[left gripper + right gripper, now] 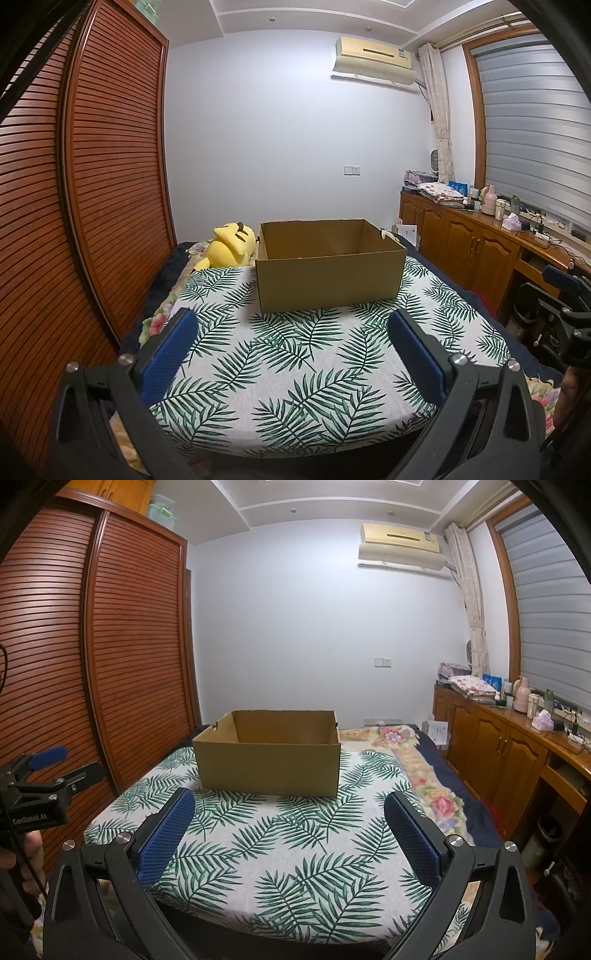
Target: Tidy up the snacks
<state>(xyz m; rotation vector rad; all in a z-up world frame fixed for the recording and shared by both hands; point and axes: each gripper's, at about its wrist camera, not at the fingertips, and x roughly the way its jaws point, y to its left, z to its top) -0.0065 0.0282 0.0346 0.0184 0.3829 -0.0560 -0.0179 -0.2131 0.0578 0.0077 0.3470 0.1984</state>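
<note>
Brown cardboard box (pixel 328 275), open-topped, flaps absent or folded, upright on leaf-print cloth (pixel 280 354). Sits at 12 o'clock in both wrist views. Interior floor hidden; contents cannot be determined.

location type: home bedroom. indicators: a bed (pixel 461 786) with a floral quilt (pixel 424 775) occupies the centre, overlaid by a leaf-print cloth (pixel 295 369). a louvred wooden wardrobe (pixel 92 166) lines the left wall. a wall air conditioner (pixel 373 59), curtain (pixel 439 110) and window blind (pixel 535 129) are far right. low wooden cabinets (pixel 498 746) on the right carry folded linen and toiletries. a yellow plush toy (pixel 231 245) lies at the far left.
</note>
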